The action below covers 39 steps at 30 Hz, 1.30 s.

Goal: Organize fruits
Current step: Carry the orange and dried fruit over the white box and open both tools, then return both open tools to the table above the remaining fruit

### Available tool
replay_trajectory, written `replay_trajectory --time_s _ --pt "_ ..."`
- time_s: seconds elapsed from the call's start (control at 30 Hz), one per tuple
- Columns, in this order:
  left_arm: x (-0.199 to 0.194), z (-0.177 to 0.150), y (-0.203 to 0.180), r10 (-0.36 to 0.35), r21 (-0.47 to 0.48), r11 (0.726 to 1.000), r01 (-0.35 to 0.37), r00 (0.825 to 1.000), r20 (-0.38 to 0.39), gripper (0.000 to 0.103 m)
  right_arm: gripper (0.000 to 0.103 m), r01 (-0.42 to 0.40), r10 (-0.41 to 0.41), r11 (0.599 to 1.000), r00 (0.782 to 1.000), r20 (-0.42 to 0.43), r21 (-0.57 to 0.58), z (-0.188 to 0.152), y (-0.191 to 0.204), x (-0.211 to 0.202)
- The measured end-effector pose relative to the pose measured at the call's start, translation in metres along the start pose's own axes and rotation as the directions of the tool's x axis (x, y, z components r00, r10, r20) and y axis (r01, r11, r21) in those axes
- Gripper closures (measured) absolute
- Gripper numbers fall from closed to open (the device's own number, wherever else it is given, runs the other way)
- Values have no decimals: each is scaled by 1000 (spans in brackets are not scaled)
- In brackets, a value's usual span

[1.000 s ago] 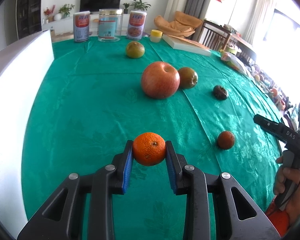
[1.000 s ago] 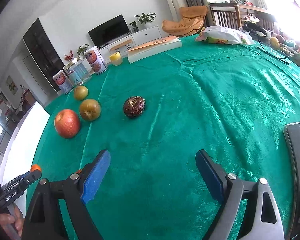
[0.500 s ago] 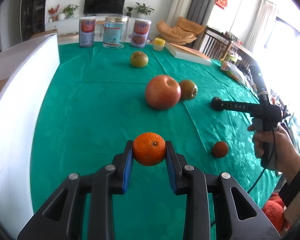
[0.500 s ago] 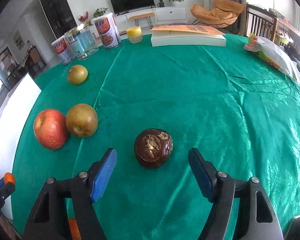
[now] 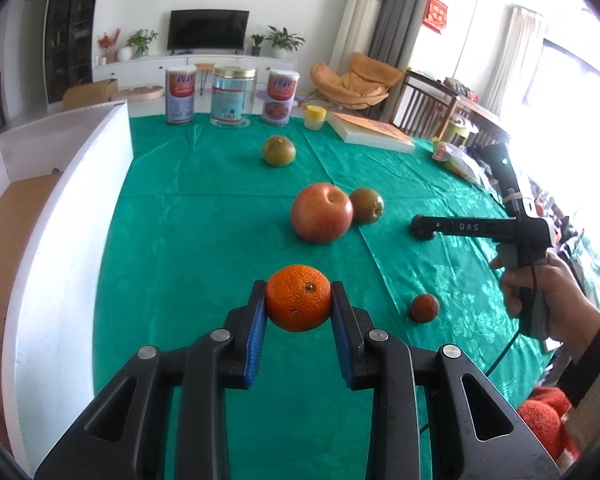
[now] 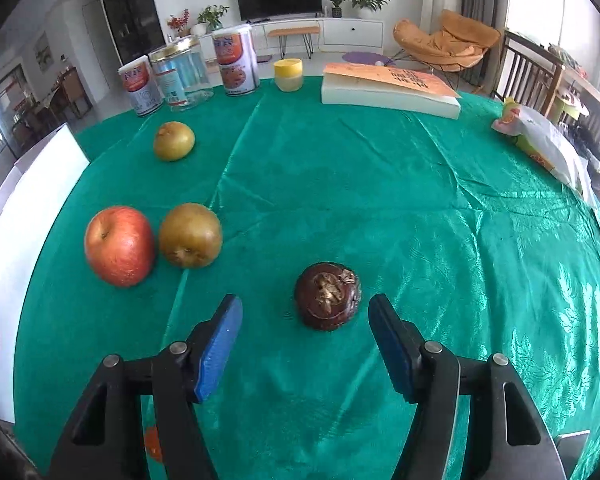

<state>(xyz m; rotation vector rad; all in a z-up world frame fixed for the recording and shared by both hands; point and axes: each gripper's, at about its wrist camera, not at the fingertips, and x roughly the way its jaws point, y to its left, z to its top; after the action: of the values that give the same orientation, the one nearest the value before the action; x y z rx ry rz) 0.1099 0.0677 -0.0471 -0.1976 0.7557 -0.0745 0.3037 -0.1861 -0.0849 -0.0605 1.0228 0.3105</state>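
The left gripper [image 5: 299,306] is clamped on an orange [image 5: 299,303], its blue pads [image 5: 256,330] pressed to either side of the fruit, which is held above the green tablecloth [image 5: 204,240] not far from the near edge of the table. Along the table's left edge stands a white box [image 5: 72,216]; a small orange thing shows inside it at the bottom corner of the left view, probably another fruit, though too little is visible to be sure. To the right of the held orange a small reddish-brown fruit [image 5: 424,307] lies on the cloth.

The right gripper [image 6: 305,326] has its fingers wide apart, and a dark brown fruit [image 6: 327,296] sits on the cloth just ahead of them, closer to the right pad [image 6: 392,350] without touching it. Further in, toward the middle of the table, a red apple [image 6: 119,245] and a brownish pear [image 6: 190,235] lie just beside each other. Beyond them a second brownish pear [image 6: 173,141] rests alone. At the far edge stand three tins [image 6: 188,72], a yellow-lidded jar [image 6: 288,75] and a book [image 6: 390,90].
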Motion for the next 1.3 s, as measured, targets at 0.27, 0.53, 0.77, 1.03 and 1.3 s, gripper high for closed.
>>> replay_trajectory --time_s 0.27,0.53,0.77,1.03,1.3 --pt "-17 1 2 -21 -3 1000 21 1000 -21 73 61 -19 22 998 998 -57 58 7 -8 23" --pt "-115 18 41 -185 -139 973 182 983 -10 73 61 -351 349 931 936 40 99 -23 63 -80" --pt "-154 15 165 147 -266 951 -156 988 -52 73 61 -742 727 664 670 -148 -97 -51 276 -129" --pt "-105 -26 245 318 -291 873 -392 909 -271 71 61 -690 594 653 722 -355 -312 -89 416 -108" --pt "-132 -10 219 316 -354 870 -343 939 -134 21 34 -600 585 707 794 -167 -375 -85 379 -138"
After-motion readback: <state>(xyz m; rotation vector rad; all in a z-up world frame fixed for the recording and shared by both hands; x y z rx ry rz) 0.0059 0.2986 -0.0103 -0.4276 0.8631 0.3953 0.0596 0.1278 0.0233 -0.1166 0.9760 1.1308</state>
